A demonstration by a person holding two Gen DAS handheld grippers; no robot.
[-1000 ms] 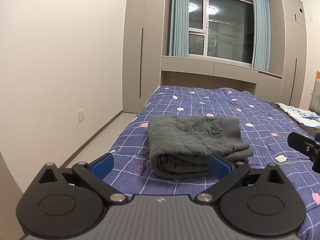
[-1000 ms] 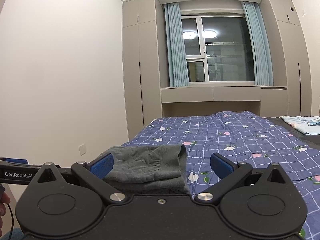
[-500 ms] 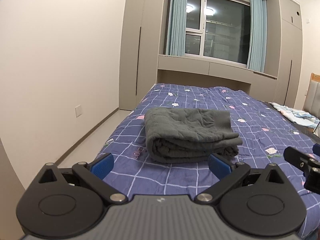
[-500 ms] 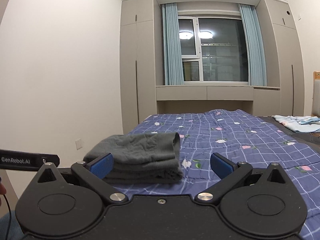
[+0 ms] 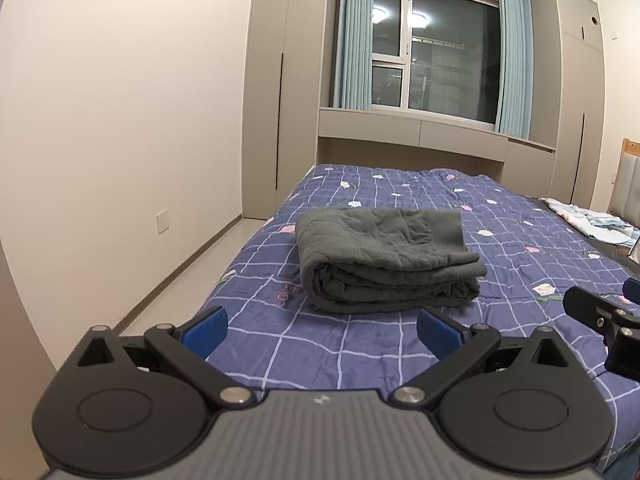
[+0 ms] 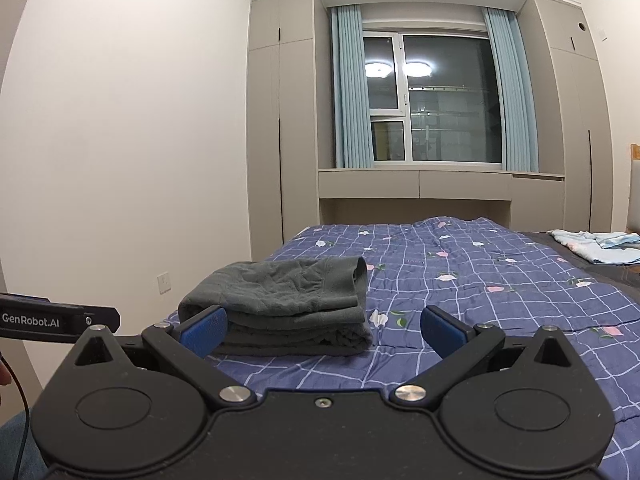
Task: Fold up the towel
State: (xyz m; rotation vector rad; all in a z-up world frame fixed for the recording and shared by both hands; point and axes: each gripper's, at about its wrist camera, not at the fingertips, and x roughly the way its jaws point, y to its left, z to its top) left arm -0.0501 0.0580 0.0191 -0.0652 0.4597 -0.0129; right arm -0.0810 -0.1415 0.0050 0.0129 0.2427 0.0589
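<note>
"What changed just now?"

"Both grippers backed away from the towel [image 5: 386, 258]. A second ago the left gripper [image 5: 322, 330] had its blue pad right at the towel's front edge. Now it sits back from it, with bare blue bedspread [image 5: 360, 344] in between."

"So is the folding done?"

"It looks that way. The grey towel lies in a thick folded stack on the bed, near the left edge. Nothing holds it. One corner at the front right looks a bit loose, but it is hard to tell from here."

"How are the fingers?"

"The left gripper's fingers are spread wide and hold nothing. The right gripper [image 6: 324, 328] is spread wide too, and empty. Its left pad [image 6: 204, 328] covers a bit of the towel in the picture, but it seems to be in front of it, not touching."

"What is left?"

"Maybe only a small tidy of that corner."
</note>
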